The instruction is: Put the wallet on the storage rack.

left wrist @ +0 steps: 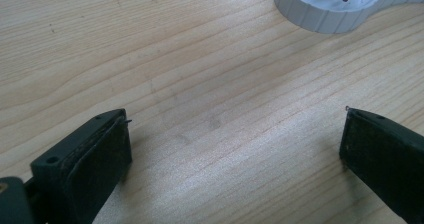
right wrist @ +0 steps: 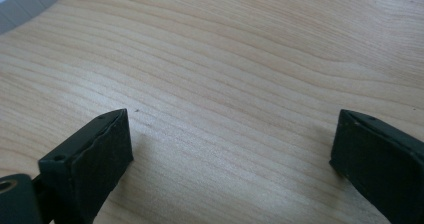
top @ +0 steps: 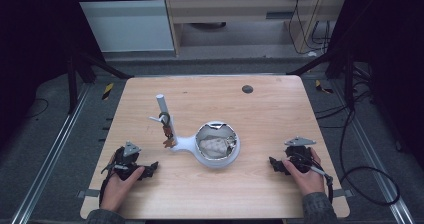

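While low over the table (top: 260, 184), both grippers, left gripper (left wrist: 235, 149) and right gripper (right wrist: 232, 149), spread wide, apparently empty.

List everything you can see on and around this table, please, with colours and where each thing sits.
Stand: one, white, upright post and round dish, table centre.
Hanging trinkets: a few, brown and orange, on the post's hooks.
Crumpled lining: one, silvery white, inside the dish.
Round cap: one, dark, far side of the table.
Table: one, light wood.
Left gripper: one, black, open, near left edge.
Right gripper: one, black, open, near right edge.
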A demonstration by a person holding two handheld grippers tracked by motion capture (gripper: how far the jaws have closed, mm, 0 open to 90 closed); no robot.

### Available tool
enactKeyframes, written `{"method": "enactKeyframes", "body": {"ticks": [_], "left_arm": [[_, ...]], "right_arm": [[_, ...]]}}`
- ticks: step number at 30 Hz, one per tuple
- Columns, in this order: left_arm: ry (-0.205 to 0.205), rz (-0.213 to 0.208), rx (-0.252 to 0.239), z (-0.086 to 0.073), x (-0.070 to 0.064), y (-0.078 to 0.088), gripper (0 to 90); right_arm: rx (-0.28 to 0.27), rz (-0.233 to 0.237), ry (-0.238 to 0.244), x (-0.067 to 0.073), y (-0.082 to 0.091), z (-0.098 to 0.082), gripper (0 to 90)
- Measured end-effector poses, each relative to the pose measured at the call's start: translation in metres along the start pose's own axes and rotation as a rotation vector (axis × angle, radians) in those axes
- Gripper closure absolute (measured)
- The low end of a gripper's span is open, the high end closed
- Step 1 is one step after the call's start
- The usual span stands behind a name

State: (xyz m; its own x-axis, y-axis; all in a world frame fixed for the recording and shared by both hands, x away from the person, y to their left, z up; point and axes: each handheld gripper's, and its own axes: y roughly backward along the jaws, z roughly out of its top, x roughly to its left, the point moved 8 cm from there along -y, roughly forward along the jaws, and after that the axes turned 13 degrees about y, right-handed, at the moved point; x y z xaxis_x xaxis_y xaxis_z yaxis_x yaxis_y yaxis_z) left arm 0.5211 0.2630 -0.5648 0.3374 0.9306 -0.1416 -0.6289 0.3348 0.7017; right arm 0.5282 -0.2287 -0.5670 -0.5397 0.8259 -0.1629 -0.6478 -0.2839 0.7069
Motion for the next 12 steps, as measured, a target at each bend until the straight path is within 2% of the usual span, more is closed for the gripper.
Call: {"method": "enactKeyframes", "body": {"ticks": [2,12], "left_arm": [[0.000,0.000,0.000,0.0000,0.0000,0.0000,0.0],[-0.003,0.003,0.001,-0.0001,0.0000,0.0000,0.0]], "right_arm": [[-0.024,-0.008,-0.008,0.0010,-0.0007,-0.0003,1.7],[-0.022,-0.028,-0.019,0.0033,0.0006,-0.0009,2.3]]}}
